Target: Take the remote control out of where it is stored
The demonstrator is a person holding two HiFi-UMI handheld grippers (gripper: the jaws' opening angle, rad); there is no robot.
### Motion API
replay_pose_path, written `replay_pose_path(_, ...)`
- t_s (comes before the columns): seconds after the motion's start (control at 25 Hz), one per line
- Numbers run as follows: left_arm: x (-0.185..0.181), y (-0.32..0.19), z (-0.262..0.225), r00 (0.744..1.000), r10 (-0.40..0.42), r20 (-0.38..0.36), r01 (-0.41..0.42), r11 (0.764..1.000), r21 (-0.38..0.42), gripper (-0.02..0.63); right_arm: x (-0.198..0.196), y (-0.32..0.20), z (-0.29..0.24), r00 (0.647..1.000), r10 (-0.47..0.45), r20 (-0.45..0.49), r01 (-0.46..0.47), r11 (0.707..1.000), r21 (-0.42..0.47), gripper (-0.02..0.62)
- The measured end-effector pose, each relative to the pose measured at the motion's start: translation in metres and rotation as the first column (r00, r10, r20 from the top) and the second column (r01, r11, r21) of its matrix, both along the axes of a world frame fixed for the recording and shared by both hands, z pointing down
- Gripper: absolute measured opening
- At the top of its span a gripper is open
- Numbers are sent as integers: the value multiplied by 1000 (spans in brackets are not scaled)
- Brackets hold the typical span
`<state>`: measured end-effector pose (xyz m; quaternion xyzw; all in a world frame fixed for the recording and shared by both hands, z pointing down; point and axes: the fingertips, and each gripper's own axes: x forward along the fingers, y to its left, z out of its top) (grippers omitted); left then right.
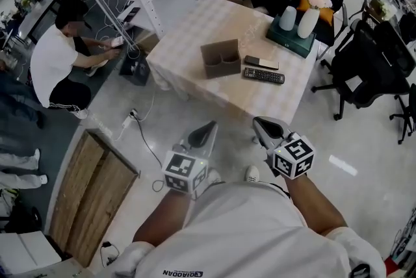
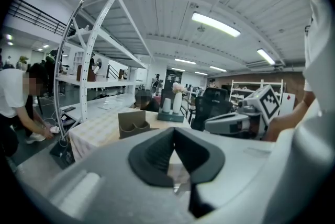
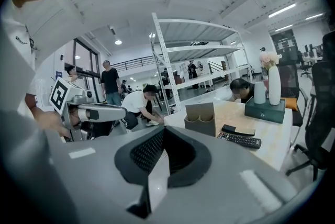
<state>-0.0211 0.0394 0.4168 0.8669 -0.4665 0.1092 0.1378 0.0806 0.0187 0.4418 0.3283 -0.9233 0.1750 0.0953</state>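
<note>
Both the left tongs (image 1: 209, 126) and the right tongs (image 1: 260, 122) are being held clenched with nothing between the jaws, and both are being carried well apart from the bench (image 1: 195, 36), short of its near edge. The brown 2-pocket holder (image 1: 220, 58) is standing around the middle of the bench, and no remote is being shown inside it. The buttoned remote control (image 1: 264, 75) is lying flat just beside the holder, toward the bench's right edge, and a slimmer dark remote (image 1: 261, 63) is lying parallel to it on the far side, close to it. A teal box (image 1: 290, 39) bearing white vessels is sitting near the far right corner. The remote control is being judged light, rigid and smooth-sided, so slipping is being expected more than crushing. A grip across its 2 long edges near the middle is being suggested, since the flat lie leaves little room beneath; the rubber keys are best being avoided, and the neighbouring remote could be nudged.
</note>
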Motion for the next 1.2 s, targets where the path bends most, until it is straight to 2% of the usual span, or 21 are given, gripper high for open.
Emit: replay_pose_path(1.2,0,-7,-1,1000,-13,9,13,1000,-2,3,5,-8,0,1000,6,-8,-6,1000,9,6)
